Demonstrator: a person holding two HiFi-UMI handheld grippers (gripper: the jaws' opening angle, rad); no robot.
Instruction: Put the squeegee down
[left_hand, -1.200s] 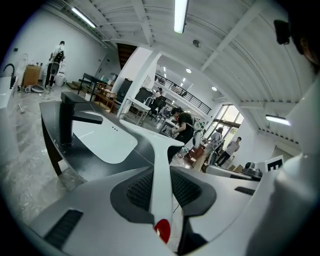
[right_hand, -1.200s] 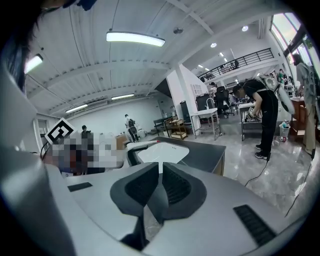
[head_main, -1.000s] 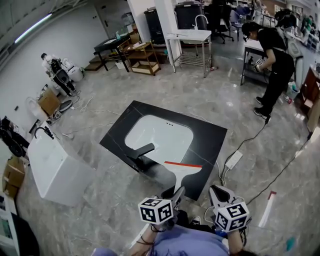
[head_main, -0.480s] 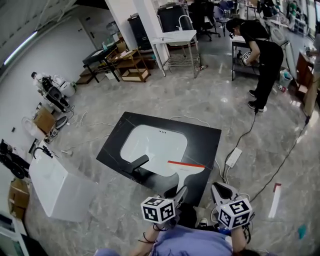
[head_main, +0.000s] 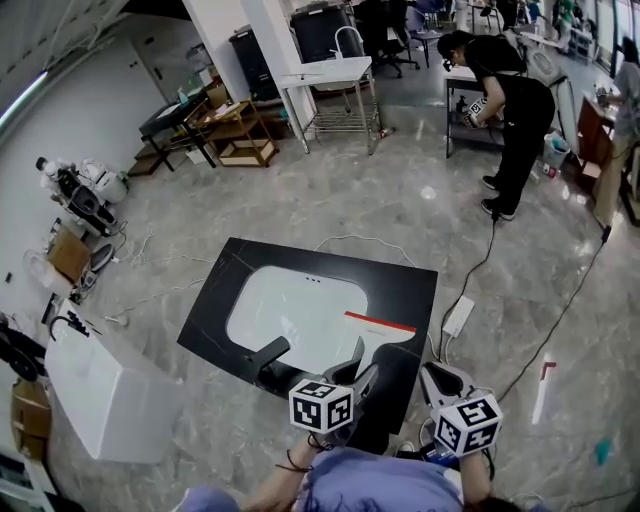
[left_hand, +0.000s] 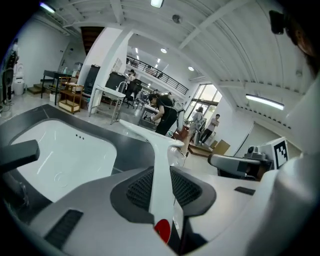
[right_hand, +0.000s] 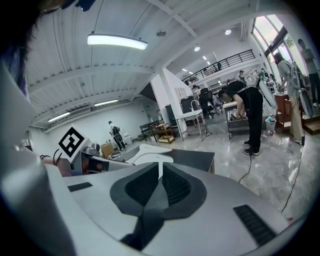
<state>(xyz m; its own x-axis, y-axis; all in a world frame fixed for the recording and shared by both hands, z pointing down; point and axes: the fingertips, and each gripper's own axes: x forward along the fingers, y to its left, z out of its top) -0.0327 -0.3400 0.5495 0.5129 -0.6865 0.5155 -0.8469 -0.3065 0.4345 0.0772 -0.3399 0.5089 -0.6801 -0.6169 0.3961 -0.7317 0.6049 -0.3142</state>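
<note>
The squeegee (head_main: 377, 328) has a white handle and a red blade; it hangs over the right side of the black countertop (head_main: 220, 300), beside the white sink basin (head_main: 290, 305). My left gripper (head_main: 357, 378) is shut on its handle, and in the left gripper view the white handle (left_hand: 161, 170) runs up between the jaws of that gripper (left_hand: 161, 187) to the crossbar. My right gripper (head_main: 438, 383) hovers just right of the countertop's near corner, apart from the squeegee. In the right gripper view that gripper (right_hand: 160, 181) has its jaws together with nothing between them.
A black faucet (head_main: 270, 352) stands at the basin's near edge. A white box (head_main: 100, 385) sits on the floor to the left. A power strip (head_main: 458, 316) and cables lie right of the countertop. A person (head_main: 510, 110) bends at a table far off.
The head view has tilted, so the countertop sits lower and closer to the grippers. The squeegee stays clamped in the left gripper, now slightly further over the countertop.
</note>
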